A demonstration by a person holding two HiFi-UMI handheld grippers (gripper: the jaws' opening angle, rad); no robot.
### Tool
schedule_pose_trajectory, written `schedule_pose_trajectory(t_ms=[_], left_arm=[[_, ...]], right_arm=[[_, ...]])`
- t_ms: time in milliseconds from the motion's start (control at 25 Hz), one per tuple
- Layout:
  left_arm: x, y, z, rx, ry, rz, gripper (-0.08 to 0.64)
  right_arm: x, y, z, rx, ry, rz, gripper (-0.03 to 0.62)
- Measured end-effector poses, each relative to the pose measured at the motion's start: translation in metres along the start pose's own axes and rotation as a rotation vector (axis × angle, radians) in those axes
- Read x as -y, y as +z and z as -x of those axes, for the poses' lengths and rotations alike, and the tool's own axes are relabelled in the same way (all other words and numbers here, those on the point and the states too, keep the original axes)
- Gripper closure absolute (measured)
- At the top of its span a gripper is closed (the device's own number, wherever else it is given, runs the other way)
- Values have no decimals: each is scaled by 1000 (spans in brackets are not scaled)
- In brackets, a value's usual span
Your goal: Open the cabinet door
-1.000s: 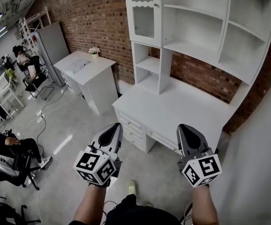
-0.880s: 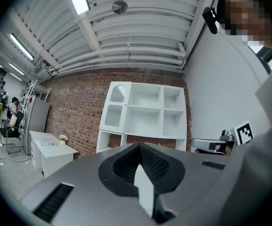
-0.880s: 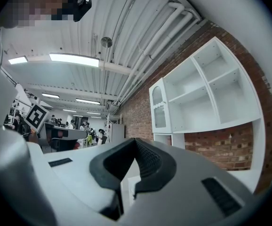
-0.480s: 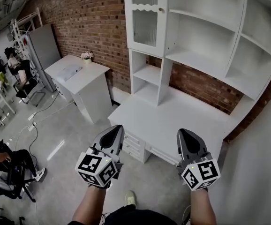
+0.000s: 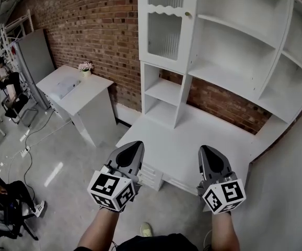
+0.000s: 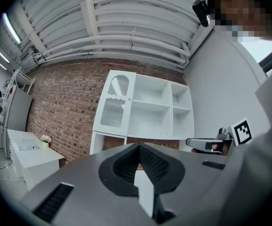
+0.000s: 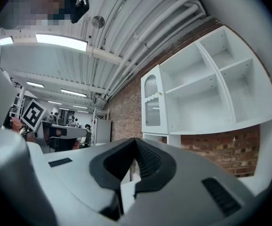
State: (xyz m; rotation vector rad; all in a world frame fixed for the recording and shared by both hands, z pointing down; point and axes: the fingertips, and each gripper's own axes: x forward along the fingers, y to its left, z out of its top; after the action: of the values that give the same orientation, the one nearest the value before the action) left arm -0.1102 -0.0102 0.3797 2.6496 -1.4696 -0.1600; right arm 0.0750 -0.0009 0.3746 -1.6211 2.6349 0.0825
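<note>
White-painted and glazed with ribbed glass, the cabinet door (image 5: pixel 166 24) stands shut at the upper middle of the head view, its small knob (image 5: pixel 188 14) on the right edge, beside the open shelves (image 5: pixel 229 41) that fill the upper right. Over the last second the whole unit has grown and slid toward the viewer. The desk top (image 5: pixel 193 132) now reaches down to just beyond the grippers, the drawer fronts have mostly dropped out of sight under them, and the white side table (image 5: pixel 72 88) has drifted to the left edge. That reads as the person walking up to the furniture, so the task is in its approach and no contact has been made. The left gripper (image 5: pixel 134 146) and the right gripper (image 5: pixel 209 150) stay low in the lower middle of the frame, side by side. Each has its jaws pressed together on nothing, as both gripper views confirm. The door is well apart from both, high above them. One gripper will probably have to rise toward the knob and part its jaws before any pull can begin.
</note>
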Motion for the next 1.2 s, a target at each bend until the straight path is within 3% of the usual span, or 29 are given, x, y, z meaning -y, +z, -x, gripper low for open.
schedule_pose_trajectory(t_ms=[520, 920, 1200], left_arm=[[-35, 15, -76, 6, -57, -31, 555], [-64, 33, -176, 13, -14, -76, 555], [-66, 63, -255, 43, 9, -171, 555]], right_arm=[[23, -6, -76, 13, -7, -6, 589], [79, -9, -168, 36, 78, -25, 589], [129, 0, -220, 75, 133, -36, 589]])
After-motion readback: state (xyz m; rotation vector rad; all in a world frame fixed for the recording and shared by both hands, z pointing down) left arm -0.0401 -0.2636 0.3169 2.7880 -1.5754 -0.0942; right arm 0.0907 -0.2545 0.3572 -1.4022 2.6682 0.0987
